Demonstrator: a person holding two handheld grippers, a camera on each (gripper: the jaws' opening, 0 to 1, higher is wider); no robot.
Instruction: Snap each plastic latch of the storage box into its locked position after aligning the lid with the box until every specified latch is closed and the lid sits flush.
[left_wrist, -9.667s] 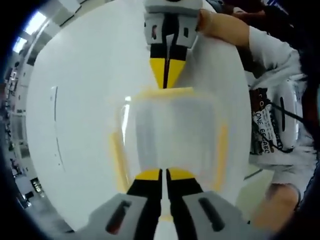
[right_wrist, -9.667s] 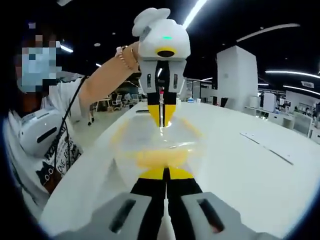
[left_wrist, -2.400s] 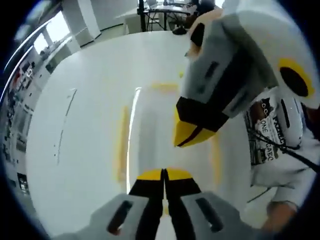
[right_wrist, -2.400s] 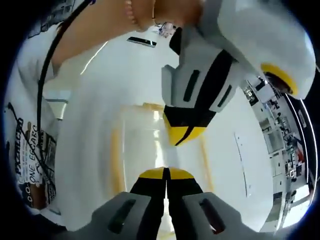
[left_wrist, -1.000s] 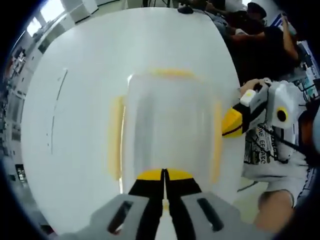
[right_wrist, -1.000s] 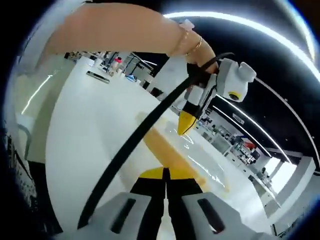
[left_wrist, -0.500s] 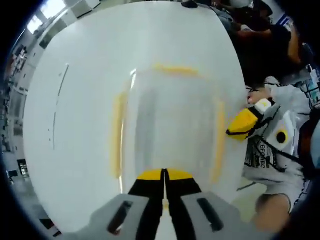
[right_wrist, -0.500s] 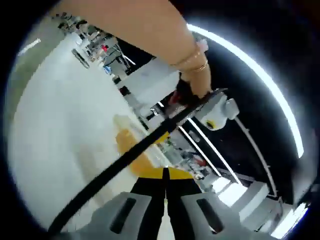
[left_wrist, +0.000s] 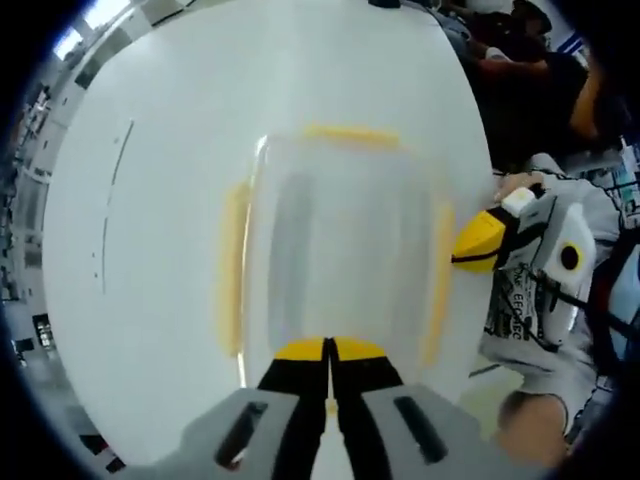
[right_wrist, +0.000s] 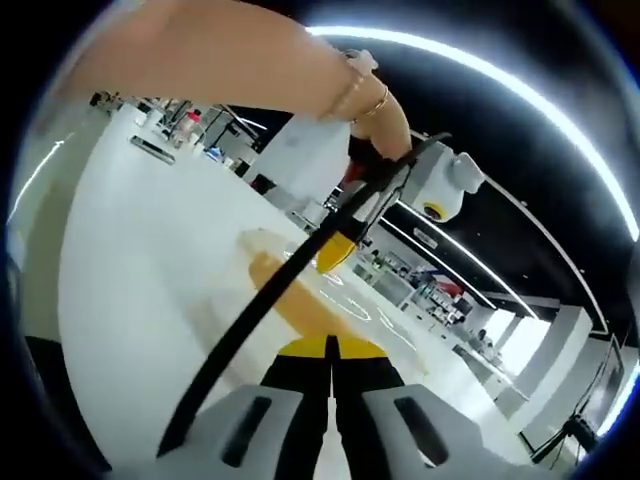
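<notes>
Since half a second ago, little changed in the left gripper view: storage box (left_wrist: 335, 245) in nearly the same place, right gripper (left_wrist: 478, 243) still at its right edge, yellow tip a touch closer to the right-hand latch (left_wrist: 439, 275). In the right gripper view, whole scene swung with the camera; left gripper (right_wrist: 340, 248) now nearer mid-frame, above the box.

Clear plastic storage box on the white table (left_wrist: 150, 200), see-through lid (left_wrist: 340, 220) on top, yellow latches along the sides: left latch (left_wrist: 232, 265), far latch (left_wrist: 352, 134), right-hand latch. Seen from above in the left gripper view, long axis running away from the camera, near end tucked under the left gripper's own jaws. Whether the lid sits fully flush, hard to tell through the blur.

Left gripper (left_wrist: 329, 352): jaws pressed together, nothing between them, tips at or over the near edge of the box; contact not certain. Right gripper (right_wrist: 331, 349): jaws likewise closed with nothing between them, tips beside the yellow side latch (right_wrist: 300, 300) of the box (right_wrist: 270, 262). Black cable (right_wrist: 270, 300) crossing diagonally in front. Person's forearm (right_wrist: 220, 60) reaching to the left gripper; person's shirt (left_wrist: 530, 320) past the table's right edge.
</notes>
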